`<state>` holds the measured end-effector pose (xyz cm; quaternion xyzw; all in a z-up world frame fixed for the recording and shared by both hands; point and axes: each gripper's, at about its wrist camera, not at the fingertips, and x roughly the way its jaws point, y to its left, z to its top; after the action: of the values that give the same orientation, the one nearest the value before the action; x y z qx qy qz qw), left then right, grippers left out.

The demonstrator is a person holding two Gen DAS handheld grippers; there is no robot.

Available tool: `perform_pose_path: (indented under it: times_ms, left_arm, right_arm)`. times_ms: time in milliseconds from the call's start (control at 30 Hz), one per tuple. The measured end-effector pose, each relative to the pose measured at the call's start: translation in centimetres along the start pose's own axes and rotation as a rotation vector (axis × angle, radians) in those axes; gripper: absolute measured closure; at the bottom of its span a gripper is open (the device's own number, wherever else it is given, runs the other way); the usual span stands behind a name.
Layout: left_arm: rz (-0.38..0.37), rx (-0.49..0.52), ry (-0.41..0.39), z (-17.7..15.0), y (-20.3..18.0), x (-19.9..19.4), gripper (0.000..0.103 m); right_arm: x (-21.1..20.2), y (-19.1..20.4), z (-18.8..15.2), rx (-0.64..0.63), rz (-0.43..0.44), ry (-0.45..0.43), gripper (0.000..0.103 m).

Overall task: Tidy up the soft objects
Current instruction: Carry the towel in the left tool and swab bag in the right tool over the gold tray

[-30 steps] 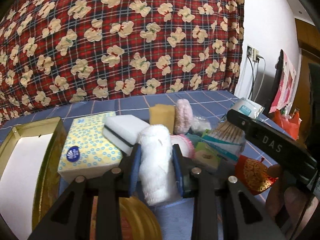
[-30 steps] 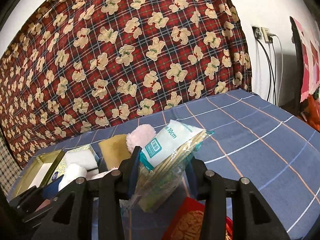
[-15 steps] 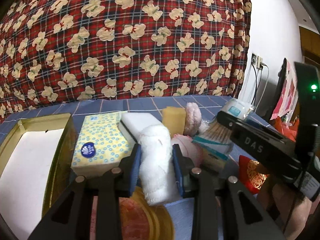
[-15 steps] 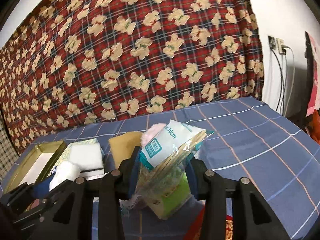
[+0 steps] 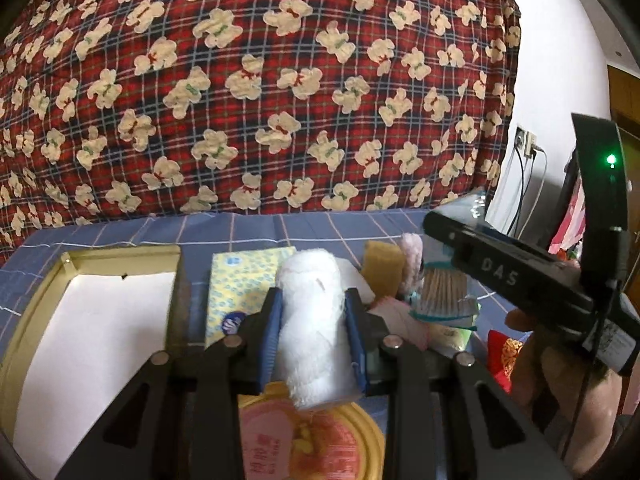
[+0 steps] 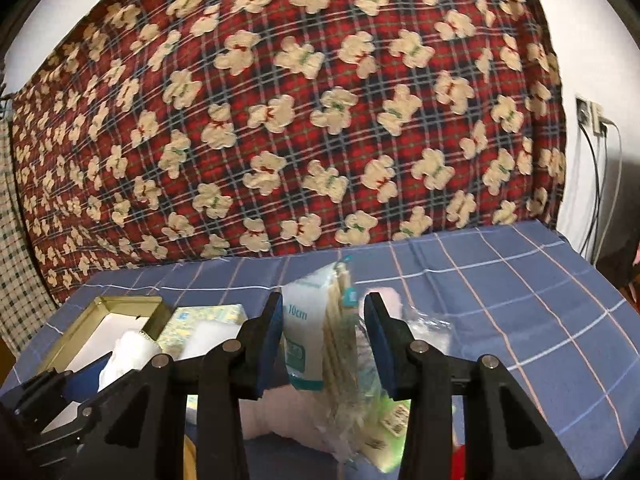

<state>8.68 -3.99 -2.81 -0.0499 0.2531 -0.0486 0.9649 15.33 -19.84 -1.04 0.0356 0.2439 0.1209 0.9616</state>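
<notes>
Fluffy white towel roll (image 5: 312,320) clamped in left gripper (image 5: 312,316), cotton-swab packet (image 6: 320,344) clamped in right gripper (image 6: 324,336)

Backdrop: red plaid cloth (image 6: 288,120) printed with cream teddy bears, hung across the rear. Surface: blue checked tablecloth (image 6: 520,280). Right: white wall (image 5: 560,80), wall socket (image 6: 588,114) with cables hanging, wooden door edge (image 5: 626,96).
</notes>
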Motion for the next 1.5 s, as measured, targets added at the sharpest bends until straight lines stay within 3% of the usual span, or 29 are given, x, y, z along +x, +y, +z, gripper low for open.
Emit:
perform_pose_path:
  times_ms: [400,467,600,767,900,1067,1300,1400,1433,1467,1500]
  left_arm:
    - [0.024,-0.035,-0.02,0.6,3.0,-1.5,0.073]
    - [0.027,-0.037,-0.021,0.7,3.4,-1.6,0.073]
    - [0.042,-0.042,-0.018,0.8,4.5,-1.9,0.073]
    - [0.052,-0.06,-0.023,0.6,5.9,-2.6,0.073]
    - [0.055,-0.081,-0.033,0.0,7.1,-3.7,0.073]
    - [0.046,-0.103,-0.043,-1.0,7.6,-4.9,0.073]
    - [0.046,-0.087,-0.025,-1.8,7.0,-5.5,0.073]
    - [0.055,-0.09,-0.027,-2.1,7.3,-6.1,0.073]
    - [0.056,-0.093,-0.026,-2.2,7.3,-6.2,0.073]
    - [0.056,-0.093,-0.027,-2.2,7.4,-6.2,0.073]
    - [0.054,-0.091,-0.026,-2.2,7.3,-6.2,0.073]
  right_arm:
    - [-1.0,3.0,0.8,-0.032,0.033,-0.047,0.059]
    - [-1.0,3.5,0.9,-0.044,0.038,-0.048,0.065]
    - [-0.5,4.4,1.0,-0.062,0.04,-0.037,0.066]
    - [-1.9,3.0,0.5,-0.021,0.068,-0.028,0.066]
    - [-3.6,1.4,-2.3,-0.036,0.073,0.114,0.064]
    - [-6.2,0.3,-5.7,0.051,0.13,0.261,0.034]
    - [-6.2,3.2,-9.3,0.108,0.286,0.395,0.034]
    - [-6.3,4.0,-10.3,0.044,0.247,0.392,0.034]
    - [-6.2,3.8,-10.5,0.053,0.248,0.399,0.039]
    - [-6.0,3.4,-10.6,0.062,0.256,0.416,0.056]
    - [-5.9,3.2,-10.8,0.066,0.267,0.431,0.058]
